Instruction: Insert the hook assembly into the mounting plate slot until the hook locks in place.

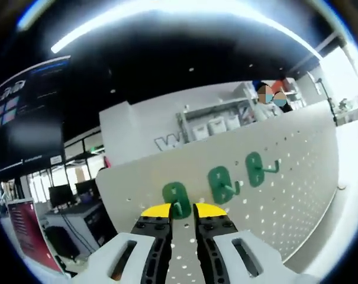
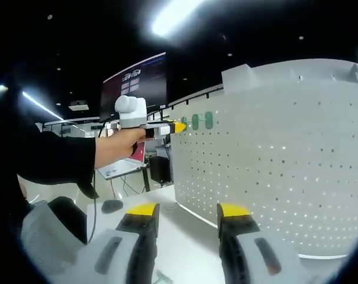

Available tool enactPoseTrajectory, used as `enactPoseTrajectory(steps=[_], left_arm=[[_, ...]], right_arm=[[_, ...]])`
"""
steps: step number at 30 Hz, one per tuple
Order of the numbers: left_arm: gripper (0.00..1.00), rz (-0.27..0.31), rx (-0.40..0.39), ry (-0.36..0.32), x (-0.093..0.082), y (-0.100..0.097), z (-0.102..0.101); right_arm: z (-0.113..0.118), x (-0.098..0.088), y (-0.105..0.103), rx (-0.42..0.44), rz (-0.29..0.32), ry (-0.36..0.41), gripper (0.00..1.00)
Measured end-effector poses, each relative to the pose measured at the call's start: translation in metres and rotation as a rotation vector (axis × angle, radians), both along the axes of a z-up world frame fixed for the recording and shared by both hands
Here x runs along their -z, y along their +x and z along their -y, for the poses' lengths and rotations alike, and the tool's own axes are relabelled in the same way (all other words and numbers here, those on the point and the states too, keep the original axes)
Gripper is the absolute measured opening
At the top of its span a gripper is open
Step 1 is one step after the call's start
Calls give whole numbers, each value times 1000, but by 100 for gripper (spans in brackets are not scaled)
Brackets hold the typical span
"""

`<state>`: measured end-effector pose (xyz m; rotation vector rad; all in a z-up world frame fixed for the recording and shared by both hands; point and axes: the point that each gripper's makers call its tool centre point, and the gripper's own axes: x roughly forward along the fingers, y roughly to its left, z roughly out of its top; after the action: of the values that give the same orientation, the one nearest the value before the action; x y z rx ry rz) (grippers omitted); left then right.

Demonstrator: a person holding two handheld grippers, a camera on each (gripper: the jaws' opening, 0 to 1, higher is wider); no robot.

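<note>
A white pegboard mounting plate (image 1: 285, 195) stands upright on the table. Three green hook assemblies sit in a row on it: a left one (image 1: 176, 198), a middle one (image 1: 220, 182) and a right one (image 1: 255, 168). My left gripper (image 1: 183, 210) has its yellow-tipped jaws close together around the lower part of the left hook. In the right gripper view a hand (image 2: 116, 145) holds that left gripper (image 2: 177, 126) against the pegboard (image 2: 273, 148), next to two green hooks (image 2: 202, 121). My right gripper (image 2: 189, 210) is open and holds nothing, low in front of the board.
A white table top (image 2: 173, 219) runs along the board's foot, with a dark small object (image 2: 112, 206) on it. A large dark screen (image 2: 134, 83) hangs behind. Shelving with boxes (image 1: 214, 124) and office desks (image 1: 66, 198) lie beyond the board. A dark sleeve (image 2: 48, 157) fills the left.
</note>
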<state>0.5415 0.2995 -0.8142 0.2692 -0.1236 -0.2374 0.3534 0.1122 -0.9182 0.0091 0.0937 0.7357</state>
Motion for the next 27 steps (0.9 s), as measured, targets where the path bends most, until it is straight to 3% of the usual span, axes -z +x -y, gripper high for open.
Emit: enactPoseTrajectory(steps=[17, 27], left_arm=[[40, 12, 29, -29, 1, -34, 14], [45, 16, 67, -51, 7, -60, 25]], right_arm=[[-2, -2, -2, -9, 9, -7, 37], [-8, -2, -4, -24, 11, -10, 37]])
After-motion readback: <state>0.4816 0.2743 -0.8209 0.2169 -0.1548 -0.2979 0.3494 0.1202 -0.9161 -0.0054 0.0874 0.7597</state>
